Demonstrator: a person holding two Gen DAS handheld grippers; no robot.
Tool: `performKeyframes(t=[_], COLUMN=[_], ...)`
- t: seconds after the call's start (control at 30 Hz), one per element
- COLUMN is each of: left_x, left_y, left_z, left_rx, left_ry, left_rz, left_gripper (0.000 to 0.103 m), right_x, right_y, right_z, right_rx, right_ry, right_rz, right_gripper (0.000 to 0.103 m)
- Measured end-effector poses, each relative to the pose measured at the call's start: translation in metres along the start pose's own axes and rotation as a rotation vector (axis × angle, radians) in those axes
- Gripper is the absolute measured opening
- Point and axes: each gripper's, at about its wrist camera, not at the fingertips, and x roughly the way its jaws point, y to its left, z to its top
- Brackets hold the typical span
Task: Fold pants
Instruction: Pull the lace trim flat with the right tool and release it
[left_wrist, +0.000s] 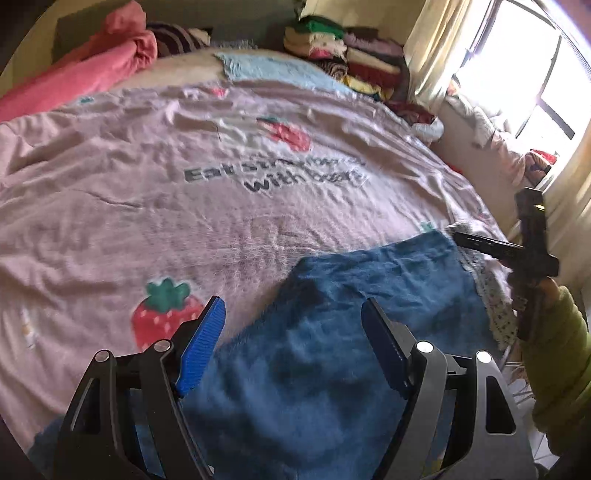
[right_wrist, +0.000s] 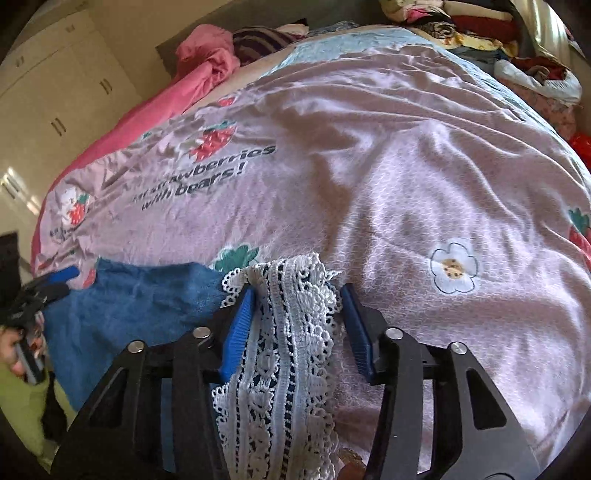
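Blue denim pants (left_wrist: 354, 332) lie folded on the pink strawberry-print bedspread (left_wrist: 184, 206). They also show in the right wrist view (right_wrist: 133, 306), with a white lace hem (right_wrist: 288, 332). My left gripper (left_wrist: 295, 328) is open above the denim, holding nothing. My right gripper (right_wrist: 299, 310) is open, its blue pads on either side of the lace hem without pinching it. The right gripper also shows at the right edge of the left wrist view (left_wrist: 517, 251).
A pink blanket (left_wrist: 92, 70) is bunched at the far left of the bed. Stacked folded clothes (left_wrist: 343, 51) sit at the far end. A window with curtains (left_wrist: 517, 81) is on the right. White cabinets (right_wrist: 55, 92) stand to the left.
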Motion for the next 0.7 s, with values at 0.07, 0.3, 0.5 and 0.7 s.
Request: performKeyframes(t=[0.07, 0.3, 0.5, 0.7], left_x=[0.012, 0.035, 0.026, 0.042], left_y=[0.005, -0.011, -0.02, -0.018], left_z=[0.003, 0.001, 0.011, 0.007], left_rx=[-0.018, -0.009, 0.048, 0.087], left_ry=[0.016, 0.067, 0.007, 0.015], left_rz=[-0.009, -0.085, 0.006, 0.06], left_gripper=[0.075, 0.015, 0.014, 0.018], right_x=[-0.003, -0.029, -0.025, 0.013], right_y=[0.003, 0.021, 0.032, 0.018], right_z=[-0.002, 0.001, 0.021, 0.016], right_rx=[-0.018, -0.096, -0.193, -0.169], right_ry=[-0.011, -0.091, -0.094, -0.007], right_rz=[0.005, -0.005, -0.097, -0.147], right_gripper=[0.024, 0.014, 0.014, 0.02])
